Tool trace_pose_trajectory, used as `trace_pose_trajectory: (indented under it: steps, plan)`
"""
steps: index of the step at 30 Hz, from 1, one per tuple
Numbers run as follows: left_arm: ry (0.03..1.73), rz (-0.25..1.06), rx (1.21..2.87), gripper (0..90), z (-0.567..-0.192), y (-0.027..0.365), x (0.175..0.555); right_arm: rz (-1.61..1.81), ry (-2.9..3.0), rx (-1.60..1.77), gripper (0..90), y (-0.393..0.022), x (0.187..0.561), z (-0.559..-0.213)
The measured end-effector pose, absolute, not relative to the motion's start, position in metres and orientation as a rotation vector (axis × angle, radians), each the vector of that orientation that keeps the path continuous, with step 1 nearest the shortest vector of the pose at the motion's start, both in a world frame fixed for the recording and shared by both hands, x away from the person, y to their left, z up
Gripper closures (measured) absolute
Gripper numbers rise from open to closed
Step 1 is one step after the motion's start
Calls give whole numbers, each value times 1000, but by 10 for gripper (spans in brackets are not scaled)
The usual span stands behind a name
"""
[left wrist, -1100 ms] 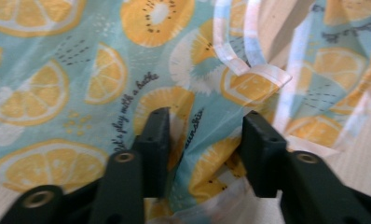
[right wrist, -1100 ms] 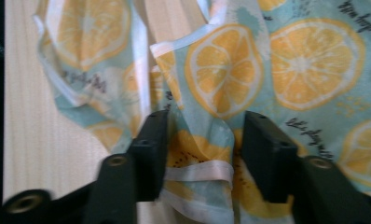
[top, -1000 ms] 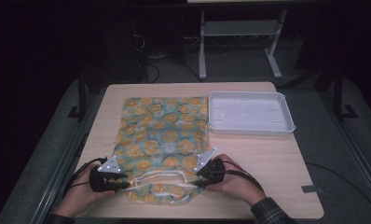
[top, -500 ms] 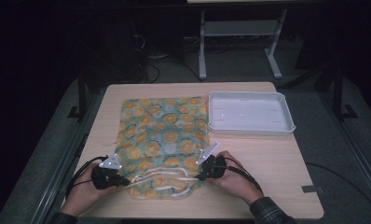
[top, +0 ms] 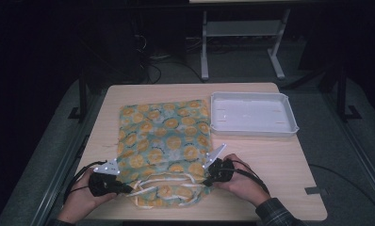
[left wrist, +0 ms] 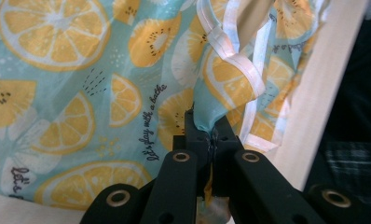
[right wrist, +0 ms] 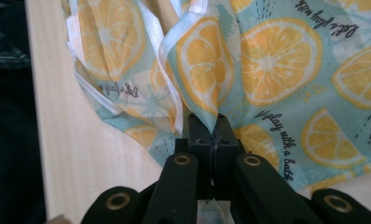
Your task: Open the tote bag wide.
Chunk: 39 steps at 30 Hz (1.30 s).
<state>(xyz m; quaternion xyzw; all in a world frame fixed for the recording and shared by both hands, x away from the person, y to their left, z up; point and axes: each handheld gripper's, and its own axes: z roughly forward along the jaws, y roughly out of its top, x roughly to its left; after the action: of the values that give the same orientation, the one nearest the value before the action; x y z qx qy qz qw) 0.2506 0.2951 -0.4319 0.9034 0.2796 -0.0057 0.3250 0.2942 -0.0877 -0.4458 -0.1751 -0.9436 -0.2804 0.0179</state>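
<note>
Thin lemon-print cloth (top: 164, 141) — rumpled, white-hemmed

Cloth (left wrist: 81, 93) reads "Let's play with a bathe" (repeated).

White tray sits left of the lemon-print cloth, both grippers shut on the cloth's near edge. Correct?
Not quite. In the high view the white tray sits to the right of the lemon-print cloth, not left. The rest holds: the left gripper and right gripper are both shut on the cloth's near edge.
</note>
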Motion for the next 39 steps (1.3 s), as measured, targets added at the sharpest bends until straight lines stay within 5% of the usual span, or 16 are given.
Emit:
trace_pose_trajectory:
  steps: [17,39]
  plan:
    - [678,23,2272,890,-396,303,235,-1033,-2895,-504,892,-105,283,-410]
    - [721,80,2152,889,-341,310,287,-1192,-2930,-562,892,-107,332,-353]
